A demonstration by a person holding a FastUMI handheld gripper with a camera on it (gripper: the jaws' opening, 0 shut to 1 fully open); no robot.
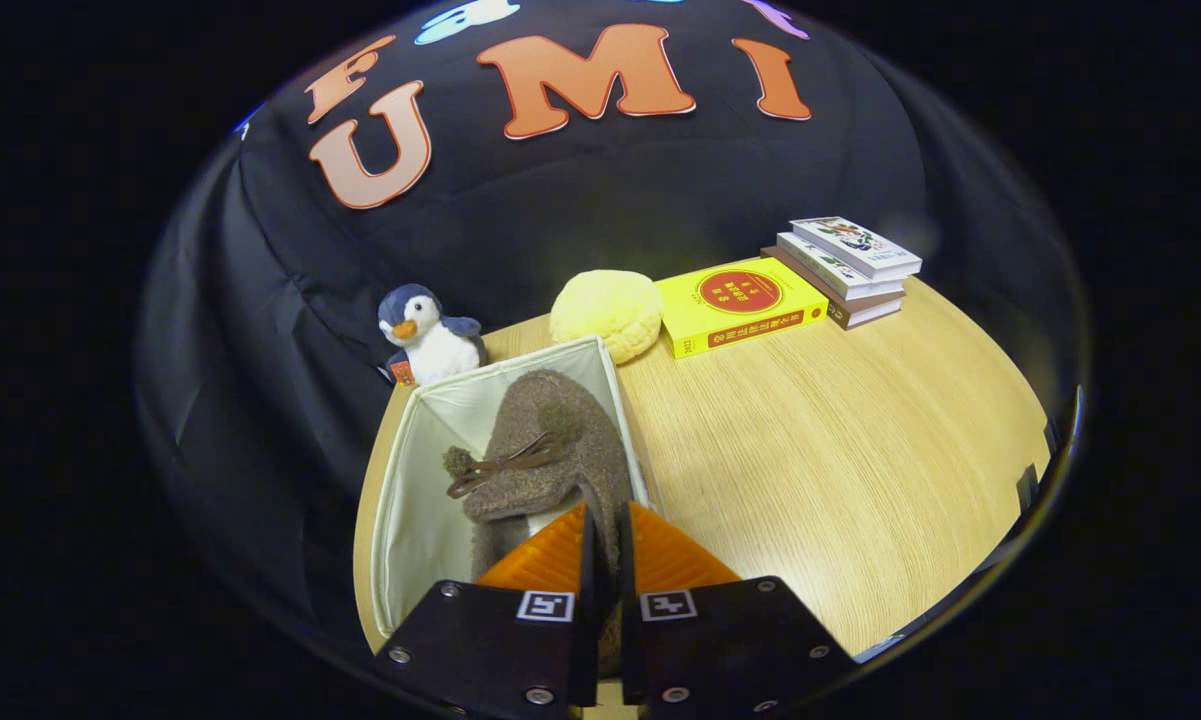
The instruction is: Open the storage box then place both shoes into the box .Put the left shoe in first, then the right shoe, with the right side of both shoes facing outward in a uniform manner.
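Surface: light wood-grain table (840, 440), black cloth booth wall (580, 200) behind it.
Storage box: white fabric box (405, 500), open top, sits at the table's left edge just ahead of the fingers. Near wall hidden behind the gripper body.
Shoe: grey-brown fuzzy shoe (550, 450) with a thin brown bow and two small pom-poms on the upper. Toe points away from the camera toward the box's far wall; heel end comes back between the fingers. Body of the shoe is inside or over the box opening, leaning against the right wall; can't tell if it rests on the box floor.
Gripper: gripper (605, 520) fingers nearly together, only a narrow gap, pinching the rear edge of the shoe between them. Both fingers look pressed on the fabric.
Second shoe: can't tell where.
Penguin: small plush penguin (427, 335) standing just behind the box's far left corner, against the cloth.
Yellow plush: round pale-yellow bun-shaped toy (606, 315), touching or just beside the box's far right corner.
Yellow book: flat on the table (740, 305), right of the bun toy, near it.
Book stack: three books (845, 268) piled just right of the yellow book, at the table's far edge.
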